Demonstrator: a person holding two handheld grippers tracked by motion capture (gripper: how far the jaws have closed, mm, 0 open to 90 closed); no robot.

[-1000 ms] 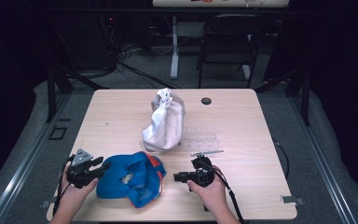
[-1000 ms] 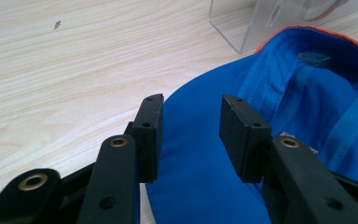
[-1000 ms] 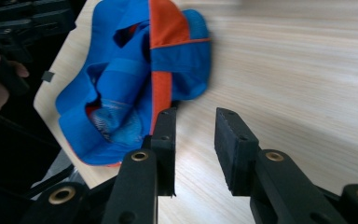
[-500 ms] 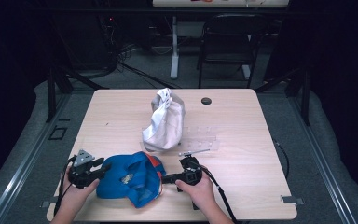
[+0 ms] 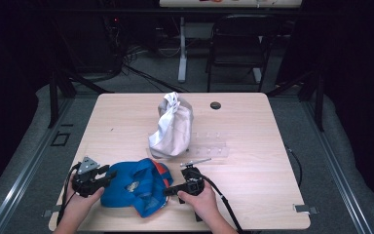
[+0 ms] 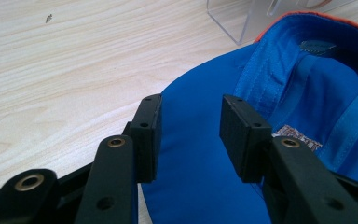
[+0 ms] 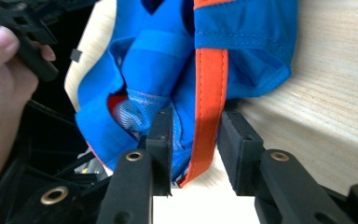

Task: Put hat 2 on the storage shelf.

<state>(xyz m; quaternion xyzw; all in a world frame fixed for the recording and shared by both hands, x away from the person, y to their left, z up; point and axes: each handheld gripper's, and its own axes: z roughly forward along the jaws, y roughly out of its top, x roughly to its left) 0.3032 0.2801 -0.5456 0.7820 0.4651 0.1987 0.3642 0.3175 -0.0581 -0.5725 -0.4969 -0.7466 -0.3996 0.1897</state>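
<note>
Your left gripper (image 5: 108, 176) sits where it was a second ago, at the left edge of the blue cap (image 5: 134, 187), which lies upside down near the front edge of the table (image 5: 253, 195). In the left gripper view its jaws stand partly apart with the cap's brim (image 6: 191, 154) between them; the pads look clear of the cloth, though the underside is hidden, so a light pinch may be there. Your right gripper (image 5: 168, 191) has moved in leftward and down since a second ago and now meets the cap's right side. Its jaws have just been closing, and the orange strap (image 7: 209, 107) hangs between them, not yet pinched. That puts both tools on the cap, ready, I judge, to lift or reshape it. Behind the cap a white cloth bag (image 5: 171, 126) stands close, with a clear plastic stand (image 5: 209, 150) beside it; both crowd any push away from you.
</note>
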